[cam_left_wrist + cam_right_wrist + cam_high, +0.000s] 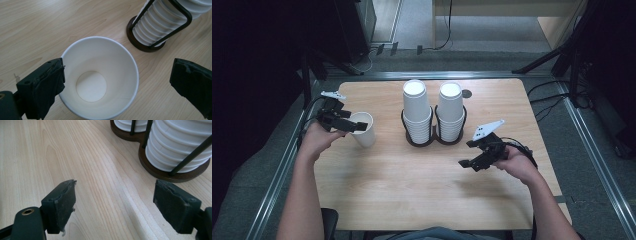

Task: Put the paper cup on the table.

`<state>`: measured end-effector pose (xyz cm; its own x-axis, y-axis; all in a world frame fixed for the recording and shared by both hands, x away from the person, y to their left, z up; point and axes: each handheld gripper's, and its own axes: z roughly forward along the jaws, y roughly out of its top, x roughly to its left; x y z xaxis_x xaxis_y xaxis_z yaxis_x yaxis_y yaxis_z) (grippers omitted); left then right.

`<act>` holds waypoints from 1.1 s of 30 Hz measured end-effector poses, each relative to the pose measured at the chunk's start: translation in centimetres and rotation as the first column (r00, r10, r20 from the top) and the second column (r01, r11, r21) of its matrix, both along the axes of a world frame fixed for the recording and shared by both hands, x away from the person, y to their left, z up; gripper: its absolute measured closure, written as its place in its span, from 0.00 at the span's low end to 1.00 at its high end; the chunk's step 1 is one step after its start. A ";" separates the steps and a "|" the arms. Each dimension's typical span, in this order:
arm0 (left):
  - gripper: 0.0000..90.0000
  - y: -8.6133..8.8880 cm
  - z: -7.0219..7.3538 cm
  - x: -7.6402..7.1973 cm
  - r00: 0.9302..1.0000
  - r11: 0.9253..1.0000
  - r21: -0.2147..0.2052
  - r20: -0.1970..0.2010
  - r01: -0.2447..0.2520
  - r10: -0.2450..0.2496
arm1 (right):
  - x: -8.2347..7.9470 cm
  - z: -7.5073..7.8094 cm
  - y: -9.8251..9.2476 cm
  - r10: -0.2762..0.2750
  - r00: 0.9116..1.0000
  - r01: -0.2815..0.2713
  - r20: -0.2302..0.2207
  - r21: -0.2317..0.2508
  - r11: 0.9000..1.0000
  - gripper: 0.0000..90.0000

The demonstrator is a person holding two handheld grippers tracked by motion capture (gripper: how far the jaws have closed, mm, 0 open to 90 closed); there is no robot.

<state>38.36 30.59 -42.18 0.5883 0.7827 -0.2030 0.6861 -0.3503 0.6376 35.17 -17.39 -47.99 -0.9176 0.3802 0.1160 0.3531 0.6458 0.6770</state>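
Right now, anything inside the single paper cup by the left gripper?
Nothing: the paper cup is empty down to its bare bottom. One jaw of the left gripper covers a bit of its rim.

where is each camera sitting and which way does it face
High view: above the person's side, looking forward and down at the table; forearms and both hand-held grippers show.
Left gripper view: rides the left hand-held gripper, looking down into the single paper cup; open jaws straddle it.
Right gripper view: rides the right hand-held gripper, facing bare table; jaws open.
All three share the cup holder.
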 end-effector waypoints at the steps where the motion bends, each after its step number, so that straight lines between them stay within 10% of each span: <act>1: 0.00 -0.2 0.1 0.0 1.000 1.000 0.002 0.002 0.004 -0.004 | 0.0 0.0 0.0 0.000 1.000 0.000 -0.001 -0.001 1.000 0.21; 33: 0.00 -7.2 -0.9 -2.2 0.985 0.984 0.047 -0.004 0.173 -0.173 | 0.3 0.2 0.4 0.022 1.000 -0.022 -0.006 0.002 1.000 0.21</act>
<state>36.13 23.42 -43.07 0.7156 0.6780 -0.1680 0.6124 -0.4934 0.6176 35.49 -16.99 -47.80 -0.9251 0.3594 0.1222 0.3427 0.6521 0.6762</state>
